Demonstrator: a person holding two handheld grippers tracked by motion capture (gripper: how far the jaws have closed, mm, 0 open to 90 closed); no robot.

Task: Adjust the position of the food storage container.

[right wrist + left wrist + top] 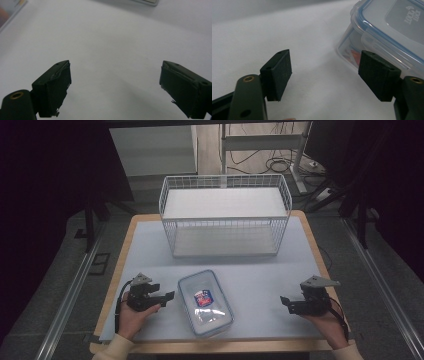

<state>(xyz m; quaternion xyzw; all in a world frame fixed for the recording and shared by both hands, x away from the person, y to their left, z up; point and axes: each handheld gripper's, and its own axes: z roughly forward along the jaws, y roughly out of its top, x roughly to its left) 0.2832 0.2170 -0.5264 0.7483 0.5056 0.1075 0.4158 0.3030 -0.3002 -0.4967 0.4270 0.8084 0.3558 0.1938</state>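
A clear plastic food box [205, 302] with a blue-rimmed snap lid lies at the front middle of the white mat; a red and blue packet shows through the lid. My left gripper [169, 295] rests just left of the box, pointing at it, jaws open and empty. In the left gripper view the box [387, 30] sits at the upper right, close beyond my gripper [325, 72]. My right gripper [284, 301] lies at the front right, well clear of the box, pointing left. In the right gripper view it [115, 85] stands open over bare mat.
A white wire basket [225, 215] with a shelf board stands at the back middle of the mat [145, 245]. The wooden table edge [115, 265] frames the mat. Cables and a desk frame lie on the floor beyond.
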